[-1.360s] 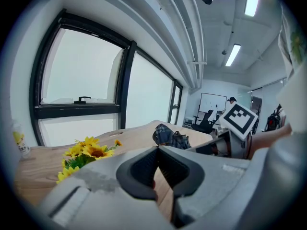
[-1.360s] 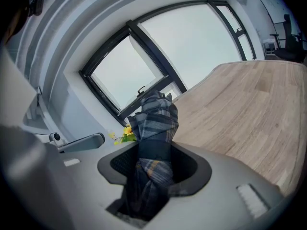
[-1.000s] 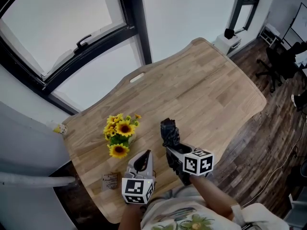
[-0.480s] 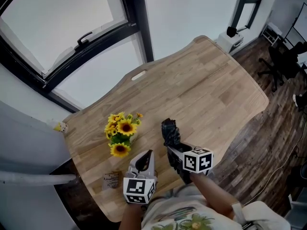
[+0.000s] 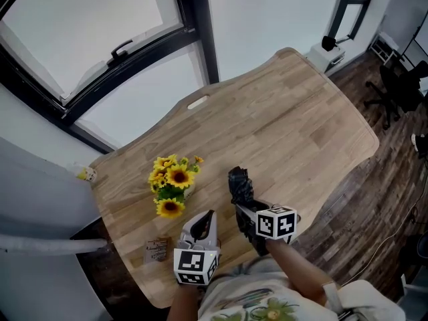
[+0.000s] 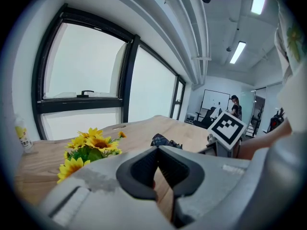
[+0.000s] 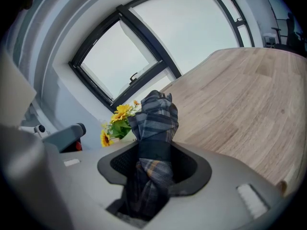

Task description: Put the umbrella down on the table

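A folded dark plaid umbrella (image 5: 237,182) juts forward from my right gripper (image 5: 243,210), whose jaws are shut on its lower part. It is held over the near part of the wooden table (image 5: 287,119), right of the sunflowers. The right gripper view shows the plaid fabric (image 7: 156,114) filling the gap of the right gripper (image 7: 153,153). Whether the umbrella touches the table I cannot tell. My left gripper (image 5: 208,216) hovers over the table's near edge, shut with nothing in it. In the left gripper view the left gripper (image 6: 156,150) shows its tips together, the umbrella (image 6: 163,141) beyond.
A bunch of sunflowers (image 5: 170,186) stands on the table left of the umbrella. A small brown packet (image 5: 156,251) lies by the near left edge. A big window (image 5: 87,39) runs behind the table. Office chairs (image 5: 394,85) stand on the dark floor at the right.
My right gripper has sunk a little toward the table with the umbrella still in it. The left gripper has stayed where it was.
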Motion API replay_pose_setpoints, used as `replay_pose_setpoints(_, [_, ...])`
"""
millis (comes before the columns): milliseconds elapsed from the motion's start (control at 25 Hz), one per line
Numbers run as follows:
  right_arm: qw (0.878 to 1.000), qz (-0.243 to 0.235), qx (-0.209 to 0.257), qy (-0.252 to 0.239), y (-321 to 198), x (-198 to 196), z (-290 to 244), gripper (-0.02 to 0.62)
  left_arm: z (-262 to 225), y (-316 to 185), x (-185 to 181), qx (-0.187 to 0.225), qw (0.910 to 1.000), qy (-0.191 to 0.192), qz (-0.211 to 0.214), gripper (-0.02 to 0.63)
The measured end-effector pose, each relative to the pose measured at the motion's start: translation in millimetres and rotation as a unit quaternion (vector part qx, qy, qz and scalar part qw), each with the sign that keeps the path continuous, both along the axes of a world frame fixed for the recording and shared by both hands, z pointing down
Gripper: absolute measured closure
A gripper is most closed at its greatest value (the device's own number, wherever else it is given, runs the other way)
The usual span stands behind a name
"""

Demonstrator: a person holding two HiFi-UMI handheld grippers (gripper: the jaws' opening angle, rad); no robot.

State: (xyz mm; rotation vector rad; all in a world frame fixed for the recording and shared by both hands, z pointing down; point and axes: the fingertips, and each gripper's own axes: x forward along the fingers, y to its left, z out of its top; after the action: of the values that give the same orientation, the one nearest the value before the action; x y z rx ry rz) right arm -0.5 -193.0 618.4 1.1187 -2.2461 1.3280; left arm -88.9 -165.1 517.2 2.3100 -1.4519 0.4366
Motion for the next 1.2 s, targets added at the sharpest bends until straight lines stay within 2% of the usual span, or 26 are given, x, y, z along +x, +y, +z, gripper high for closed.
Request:
replay_pose_setpoints(480, [0.999, -0.007, -0.027, 0.018, -3, -3, 27, 0.405, 7, -4, -11, -0.012, 0.9998, -0.003, -0.017, 0.601])
replay_pose_setpoints(920, [0.998, -0.007, -0.059, 0.014, -4, -10, 52, 0.405, 12, -9, -22, -0.02, 0.9991, -0.009, -0.036, 0.601])
replay_pose_setpoints(1200, [0.997, -0.008, -0.068, 0.042, -8, -6, 68, 0.403, 16, -15, -22, -0.023, 0.9991, -0.006, -0.036, 0.601])
